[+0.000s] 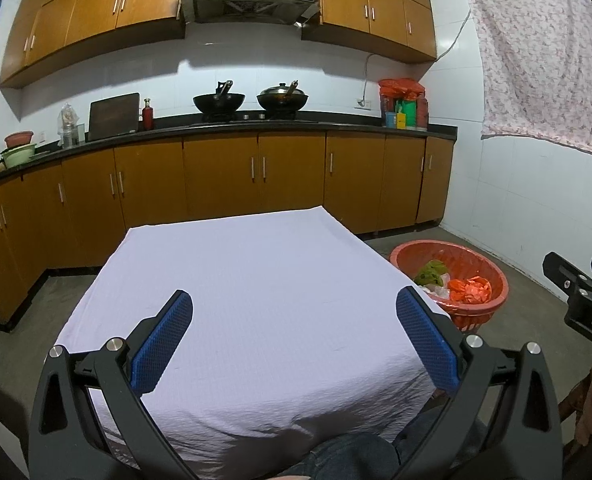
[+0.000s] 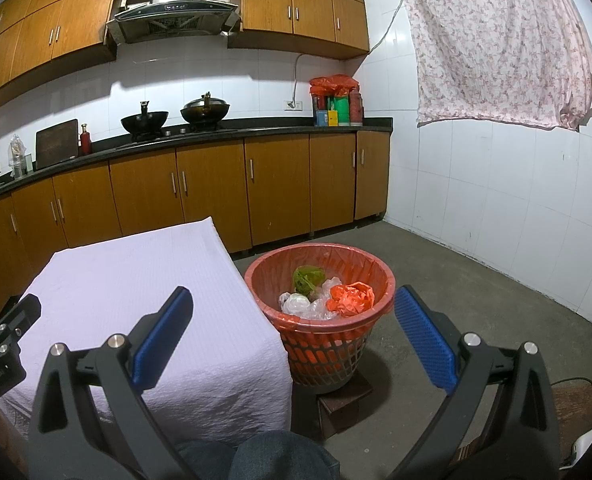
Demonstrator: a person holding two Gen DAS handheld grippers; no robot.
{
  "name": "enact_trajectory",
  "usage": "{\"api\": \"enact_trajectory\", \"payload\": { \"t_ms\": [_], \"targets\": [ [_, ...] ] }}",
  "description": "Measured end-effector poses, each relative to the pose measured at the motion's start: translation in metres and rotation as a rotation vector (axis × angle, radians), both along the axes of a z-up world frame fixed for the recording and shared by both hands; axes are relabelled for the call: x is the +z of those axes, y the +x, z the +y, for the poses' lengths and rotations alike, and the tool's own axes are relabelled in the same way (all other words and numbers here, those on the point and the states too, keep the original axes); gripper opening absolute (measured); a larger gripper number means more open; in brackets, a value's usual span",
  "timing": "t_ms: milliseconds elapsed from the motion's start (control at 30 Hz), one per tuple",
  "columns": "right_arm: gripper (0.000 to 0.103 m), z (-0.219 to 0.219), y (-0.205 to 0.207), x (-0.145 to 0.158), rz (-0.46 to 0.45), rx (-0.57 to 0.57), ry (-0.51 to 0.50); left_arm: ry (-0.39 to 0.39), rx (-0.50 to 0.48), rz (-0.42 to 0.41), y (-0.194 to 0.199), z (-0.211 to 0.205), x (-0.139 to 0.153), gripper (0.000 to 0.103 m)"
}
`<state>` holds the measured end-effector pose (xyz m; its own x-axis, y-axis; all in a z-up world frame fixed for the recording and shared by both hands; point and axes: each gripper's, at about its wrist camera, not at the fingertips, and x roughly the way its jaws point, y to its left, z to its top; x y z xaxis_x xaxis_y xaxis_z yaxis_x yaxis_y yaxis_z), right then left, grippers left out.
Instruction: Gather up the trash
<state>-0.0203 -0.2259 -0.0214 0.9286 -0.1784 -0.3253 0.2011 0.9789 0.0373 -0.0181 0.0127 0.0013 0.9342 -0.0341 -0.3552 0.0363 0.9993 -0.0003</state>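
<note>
A red basket lined with a red bag stands on the floor right of the table; it also shows in the left wrist view. It holds a green bag, white and clear plastic and a crumpled orange bag. My left gripper is open and empty above the table covered in a white cloth. My right gripper is open and empty, held near the basket's near rim, above the table's right edge.
Brown kitchen cabinets and a dark counter with two woks run along the back wall. A floral cloth hangs on the right wall. The basket rests on a dark block. Grey concrete floor lies to the right.
</note>
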Motion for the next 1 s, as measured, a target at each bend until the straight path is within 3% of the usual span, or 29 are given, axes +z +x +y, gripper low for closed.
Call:
{"api": "enact_trajectory", "payload": {
  "t_ms": [1000],
  "targets": [
    [0.099, -0.0014, 0.0, 0.0006, 0.001, 0.001, 0.002, -0.002, -0.003, 0.002, -0.0005, -0.0019, 0.0005, 0.101]
  ]
}}
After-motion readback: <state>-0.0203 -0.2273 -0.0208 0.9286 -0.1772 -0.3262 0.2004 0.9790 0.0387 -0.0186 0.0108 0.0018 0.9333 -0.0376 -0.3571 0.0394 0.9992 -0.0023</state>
